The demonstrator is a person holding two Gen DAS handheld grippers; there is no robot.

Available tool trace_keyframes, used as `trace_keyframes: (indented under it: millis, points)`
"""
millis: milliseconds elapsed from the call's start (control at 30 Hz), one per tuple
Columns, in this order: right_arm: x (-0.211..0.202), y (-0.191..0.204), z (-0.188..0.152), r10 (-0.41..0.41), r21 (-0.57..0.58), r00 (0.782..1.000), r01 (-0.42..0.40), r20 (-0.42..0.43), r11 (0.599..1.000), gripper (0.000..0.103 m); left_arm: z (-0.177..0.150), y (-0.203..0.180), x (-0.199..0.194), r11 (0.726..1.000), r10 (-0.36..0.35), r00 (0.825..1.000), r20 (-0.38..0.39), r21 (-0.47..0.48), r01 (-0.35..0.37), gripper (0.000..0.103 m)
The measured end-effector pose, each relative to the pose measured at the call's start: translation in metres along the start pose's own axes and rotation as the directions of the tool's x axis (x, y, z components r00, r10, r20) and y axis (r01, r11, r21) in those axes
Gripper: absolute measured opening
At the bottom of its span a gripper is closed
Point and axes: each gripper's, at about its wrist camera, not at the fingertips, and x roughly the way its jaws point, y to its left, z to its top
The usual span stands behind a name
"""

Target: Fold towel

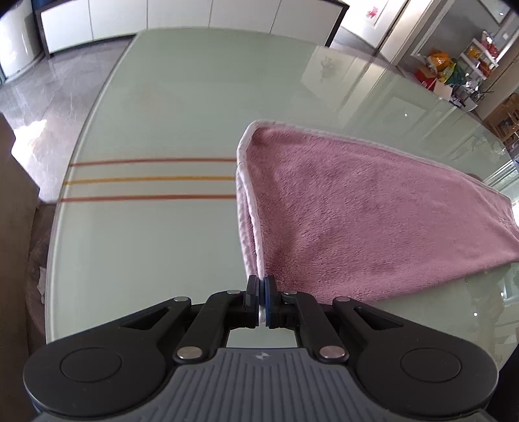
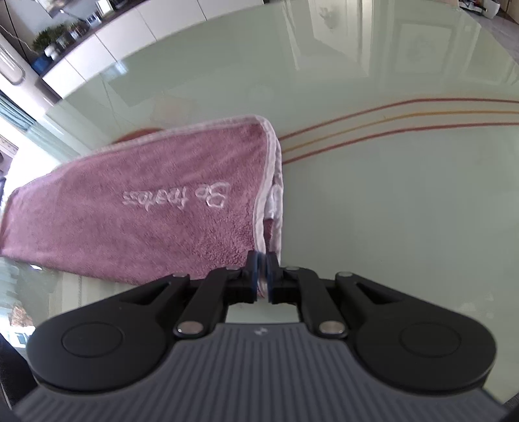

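Note:
A pink towel (image 1: 356,211) with a pale trimmed edge hangs doubled over above the glass table (image 1: 162,113). My left gripper (image 1: 262,285) is shut on the towel's near left corner, with the cloth stretching away to the right. In the right wrist view the same towel (image 2: 146,211) shows white embroidered lettering and stretches away to the left. My right gripper (image 2: 262,263) is shut on its near right corner, where the pale edge bunches. Each gripper is out of the other's view.
The pale green glass table (image 2: 389,211) has three red and yellow stripes (image 1: 149,178) across it, also in the right wrist view (image 2: 389,120). White cabinets (image 1: 129,19) stand beyond the far edge. Shelves with colourful items (image 1: 454,65) are at far right.

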Motion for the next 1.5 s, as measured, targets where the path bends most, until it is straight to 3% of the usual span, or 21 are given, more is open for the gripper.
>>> trace_keyframes:
  millis: [267, 433, 667, 800, 900, 967, 1000, 1033, 1133, 1267, 1400, 1500]
  points:
    - [-0.011, -0.012, -0.007, 0.021, 0.022, 1.0, -0.021, 0.02, 1.0, 0.005, -0.008, 0.006, 0.008, 0.999, -0.032, 0.999, -0.021, -0.014, 0.032, 0.003]
    - [-0.001, -0.011, -0.007, -0.031, 0.001, 0.999, 0.031, -0.012, 1.0, 0.005, -0.011, 0.009, 0.012, 0.998, -0.055, 0.998, -0.023, -0.028, 0.055, 0.004]
    - [0.001, -0.013, -0.008, -0.012, 0.02, 1.0, 0.012, 0.001, 1.0, 0.005, -0.013, 0.008, 0.015, 0.997, -0.071, 0.997, -0.025, -0.02, 0.07, 0.005]
    - [-0.011, -0.009, -0.001, -0.018, 0.009, 0.998, 0.017, 0.053, 1.0, 0.006, -0.01, 0.008, 0.013, 0.999, -0.053, 0.998, -0.025, -0.01, 0.053, 0.02]
    - [-0.025, 0.012, 0.002, -0.016, -0.061, 0.995, 0.022, 0.096, 0.998, 0.014, -0.009, 0.007, 0.0, 0.999, -0.038, 0.999, 0.009, -0.023, 0.038, 0.024]
    - [-0.023, 0.025, 0.002, -0.013, -0.092, 0.995, 0.022, 0.098, 0.996, 0.024, -0.008, -0.005, -0.017, 1.0, -0.021, 0.997, 0.072, -0.015, 0.022, 0.038]
    - [-0.017, 0.038, 0.002, -0.001, -0.119, 0.996, 0.012, 0.091, 0.993, 0.024, -0.007, -0.014, -0.026, 1.0, -0.014, 0.994, 0.109, -0.006, 0.015, 0.063]
    - [-0.013, 0.047, 0.003, 0.007, -0.136, 0.996, 0.005, 0.086, 0.991, 0.024, -0.005, -0.027, -0.033, 1.0, -0.016, 0.988, 0.156, 0.004, 0.015, 0.078]
    - [0.015, 0.067, 0.011, 0.018, -0.11, 0.996, -0.008, 0.089, 0.994, 0.024, 0.008, -0.081, -0.025, 0.996, -0.079, 0.971, 0.225, 0.061, 0.067, 0.079]
    - [0.05, 0.086, 0.013, -0.058, -0.141, 0.994, 0.07, 0.089, 0.988, 0.024, 0.022, -0.152, 0.037, 0.991, -0.117, 0.977, 0.177, 0.092, 0.102, 0.077]
    - [0.045, 0.087, 0.003, -0.102, -0.234, 0.988, 0.128, 0.117, 0.964, 0.024, 0.01, -0.171, 0.079, 0.991, -0.108, 0.989, 0.104, 0.094, 0.098, 0.073]
    - [0.044, 0.083, 0.001, -0.144, -0.285, 0.98, 0.177, 0.135, 0.942, 0.029, -0.003, -0.176, 0.077, 0.984, -0.09, 0.988, 0.127, 0.167, 0.068, 0.073]
